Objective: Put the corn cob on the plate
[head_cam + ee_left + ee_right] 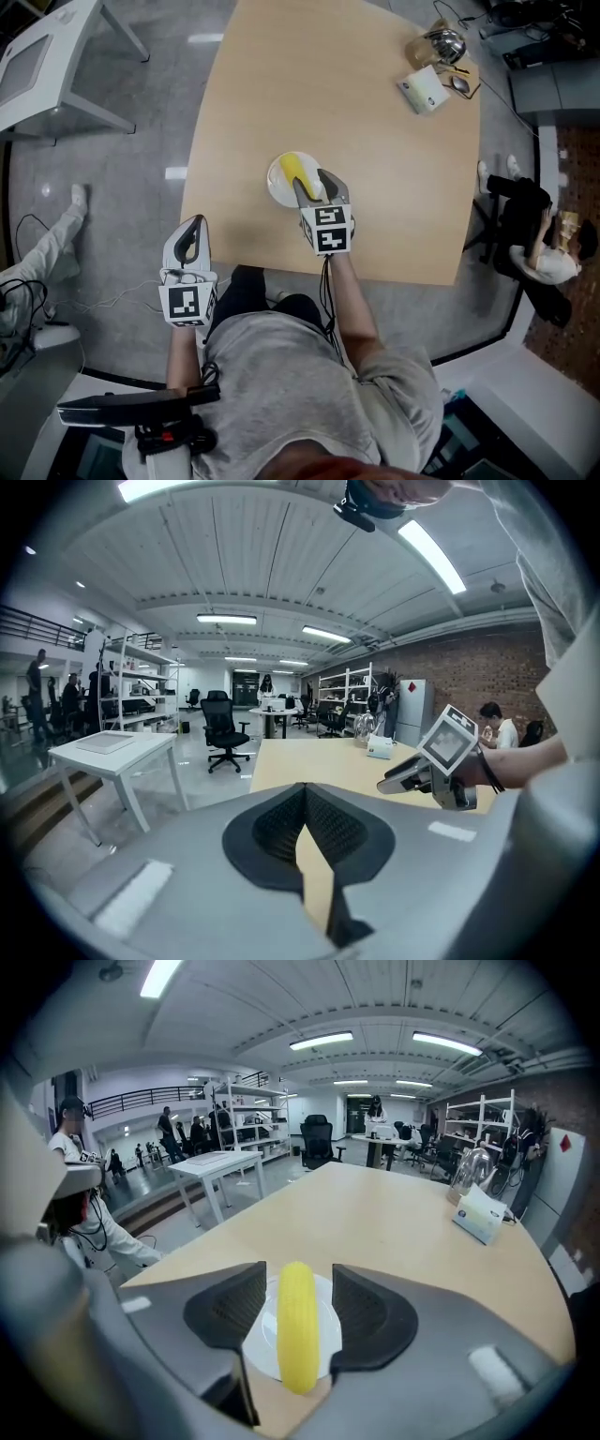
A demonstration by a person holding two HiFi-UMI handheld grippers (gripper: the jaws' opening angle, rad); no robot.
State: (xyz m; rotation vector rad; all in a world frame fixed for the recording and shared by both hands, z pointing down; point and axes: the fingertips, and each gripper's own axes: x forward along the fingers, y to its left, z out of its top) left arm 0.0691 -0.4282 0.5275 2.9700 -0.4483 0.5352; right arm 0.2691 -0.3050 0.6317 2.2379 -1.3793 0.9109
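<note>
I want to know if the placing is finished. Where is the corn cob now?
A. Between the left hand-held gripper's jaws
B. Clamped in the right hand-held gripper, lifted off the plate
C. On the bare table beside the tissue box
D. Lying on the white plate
D: the corn cob lies on the white plate, and the jaws of the right hand-held gripper stand apart on either side without pressing on it.

The corn cob [300, 172] is lying on the plate [277, 187], which is sitting on the table [356, 122] close to its near edge. The right gripper [315, 185] is hanging over the plate's near right side, its parted jaws flanking the cob without touching it. The left gripper [194, 228] is hovering off the table's near left corner. A tissue box [424, 90] is sitting at the far right, with a jar [448, 44] just behind it.
</note>
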